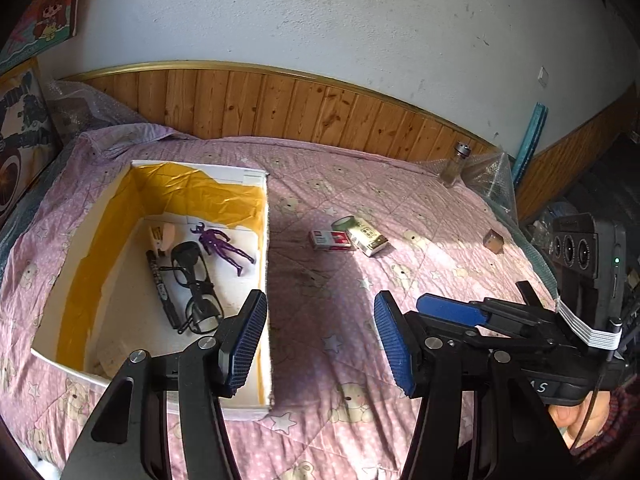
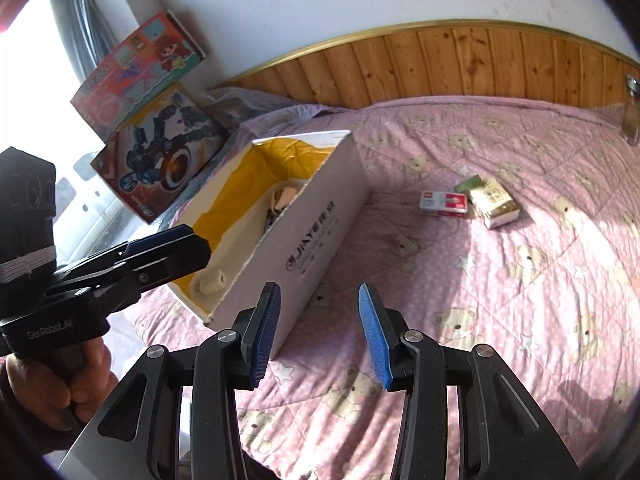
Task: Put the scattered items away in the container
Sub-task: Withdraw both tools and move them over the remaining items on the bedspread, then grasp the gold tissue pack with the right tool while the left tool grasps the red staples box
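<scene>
Now both sets of tongs spread and empty: left tongs (image 1: 320,344) hanging over the near right corner of the white container (image 1: 267,240), right tongs (image 2: 318,336) just right of that box's printed outer wall, above the pink bed quilt (image 2: 480,300). Nothing gripped by either.

Already lying inside the box: a purple figure (image 1: 224,246), black glasses (image 1: 192,280), a black marker (image 1: 160,288), a pale piece at the far end (image 1: 162,236) and a small white block (image 2: 210,282) near the front.

Still out on the quilt, far and right of both tongs: a red-and-white small box (image 1: 331,240), touching or just beside a cream-and-gold carton (image 1: 368,237) with a green tape roll (image 1: 345,223) tucked behind it. Long axis of the red-and-white box roughly left to right; the carton angled, running far-left to near-right. Farther right, well apart, a small tan cube (image 1: 493,241).

Probably a job for the right tongs, being on the open side of the box with bare quilt between them and the cluster. Main snag: those three pieces packed close, so little room for a pad beside the carton. Glass bottle (image 1: 454,166) at the far headboard, well clear of the path.
</scene>
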A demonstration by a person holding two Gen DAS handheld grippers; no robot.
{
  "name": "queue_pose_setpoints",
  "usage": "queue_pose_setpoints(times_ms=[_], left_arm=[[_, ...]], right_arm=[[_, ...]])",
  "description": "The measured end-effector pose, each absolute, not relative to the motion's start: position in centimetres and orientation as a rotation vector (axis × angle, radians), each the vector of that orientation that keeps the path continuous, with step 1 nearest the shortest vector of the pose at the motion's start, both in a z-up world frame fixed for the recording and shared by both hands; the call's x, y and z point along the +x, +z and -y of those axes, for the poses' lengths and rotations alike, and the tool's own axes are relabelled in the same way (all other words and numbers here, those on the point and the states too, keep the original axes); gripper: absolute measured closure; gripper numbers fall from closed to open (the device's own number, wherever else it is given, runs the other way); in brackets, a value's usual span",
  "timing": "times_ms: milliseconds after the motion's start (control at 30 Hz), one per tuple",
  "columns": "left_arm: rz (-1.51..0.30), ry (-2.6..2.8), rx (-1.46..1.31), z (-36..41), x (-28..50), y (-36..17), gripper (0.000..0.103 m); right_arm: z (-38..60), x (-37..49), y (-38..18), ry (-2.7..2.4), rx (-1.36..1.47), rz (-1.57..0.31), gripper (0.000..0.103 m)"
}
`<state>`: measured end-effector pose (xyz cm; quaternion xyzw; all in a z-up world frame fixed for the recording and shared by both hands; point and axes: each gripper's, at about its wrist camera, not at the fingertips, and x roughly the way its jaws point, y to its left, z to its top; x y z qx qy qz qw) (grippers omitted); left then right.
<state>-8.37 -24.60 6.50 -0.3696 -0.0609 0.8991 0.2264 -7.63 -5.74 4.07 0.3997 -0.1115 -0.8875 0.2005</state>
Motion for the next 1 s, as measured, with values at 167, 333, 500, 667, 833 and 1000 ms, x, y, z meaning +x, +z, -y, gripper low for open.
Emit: queue_pose_setpoints(times_ms=[167,333,500,667,833,1000], left_arm=[[0.158,2.423,-1.046,20.5,-9.7,5.5,0.041],[0.152,2.375,-1.126,17.5,-12.4,3.5,0.038],[0.158,2.373,-1.248,16.1,-15.6,0.5,0.035],[0.167,2.375,-1.328,14.4,-18.8,-1.5,0.035],[0.175,2.394,-1.379,12.7,-22.9,-3.1,0.035],[0.138,2.402,-1.452,11.1,-26.8,-5.5,0.035]], right_arm=[[2.1,-8.1,2.8,-2.552,1.155,0.37,0.059],[-1.5,-9.6,1.7,-2.615,1.197,0.407,0.058],[-3.5,-12.0,0.4,-2.643,1.239,0.354,0.056],[-4.2,-16.0,-0.3,-2.673,1.243,0.216,0.051],[-4.9,-20.8,-1.6,-2.685,1.274,0.085,0.049],[-4.9,-24.9,-3.9,-2.642,1.33,-0.03,0.047]])
